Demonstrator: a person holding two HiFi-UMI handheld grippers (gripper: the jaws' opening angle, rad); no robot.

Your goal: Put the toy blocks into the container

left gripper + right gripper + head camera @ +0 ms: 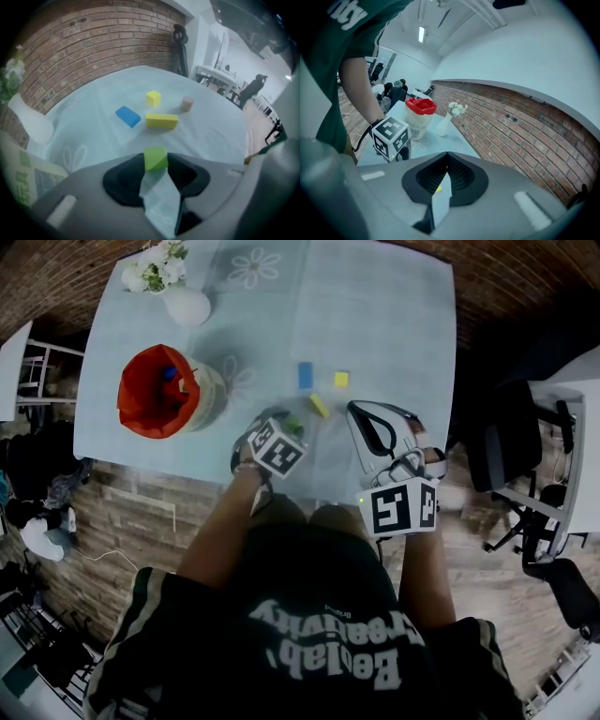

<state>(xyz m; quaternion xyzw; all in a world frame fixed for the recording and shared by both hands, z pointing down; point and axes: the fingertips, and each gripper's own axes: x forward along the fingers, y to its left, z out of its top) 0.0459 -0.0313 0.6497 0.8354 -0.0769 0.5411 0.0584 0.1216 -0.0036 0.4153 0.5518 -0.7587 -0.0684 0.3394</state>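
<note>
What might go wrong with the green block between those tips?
1. The green block sits only at the very tips of the left hand-held gripper, so it may pop out when the jaws close.
2. The long yellow block lies just beyond it and might get bumped.
3. The container stands far to the left; a loose grip could drop the block on the way.

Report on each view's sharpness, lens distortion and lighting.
Head view: strong fisheye that bows the edges of the table; even light, fairly sharp. Left gripper view: soft throughout, dark vignette at the corners, green block blurred at its edges. Right gripper view: brick wall curved by the lens, ceiling light blown out, foreground out of focus.
</note>
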